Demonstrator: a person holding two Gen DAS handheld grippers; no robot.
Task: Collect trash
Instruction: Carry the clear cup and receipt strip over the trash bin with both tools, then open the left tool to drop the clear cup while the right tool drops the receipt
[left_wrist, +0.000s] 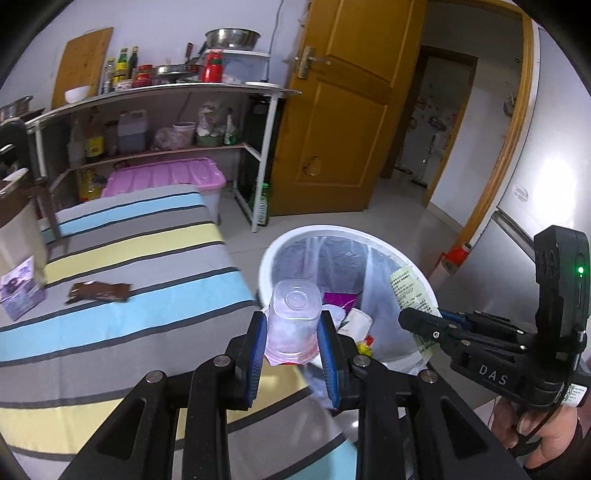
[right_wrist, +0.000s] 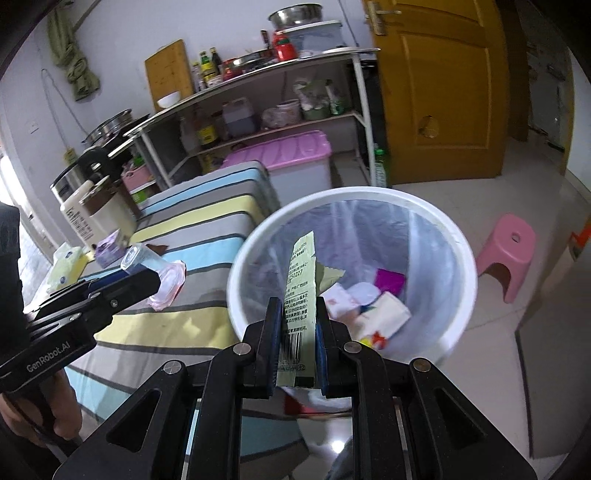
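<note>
My left gripper (left_wrist: 293, 325) is shut on a clear plastic cup (left_wrist: 293, 317) with a pink lid, held at the near rim of the white trash bin (left_wrist: 269, 254); the cup also shows in the right wrist view (right_wrist: 147, 264). My right gripper (right_wrist: 297, 314) is shut on a pale green wrapper (right_wrist: 301, 284), held over the near edge of the bin (right_wrist: 461, 251); the wrapper also shows in the left wrist view (left_wrist: 408, 291). The bin has a clear liner and holds several pieces of trash (right_wrist: 373, 306). A brown wrapper (left_wrist: 99, 291) and a purple box (left_wrist: 20, 288) lie on the striped table (left_wrist: 147, 236).
A metal shelf rack (left_wrist: 166, 92) with bottles and bowls stands behind the table, with a pink-lidded storage box (left_wrist: 166, 179) under it. A wooden door (left_wrist: 340, 110) is open at the back. A pink stool (right_wrist: 506, 251) stands on the floor right of the bin.
</note>
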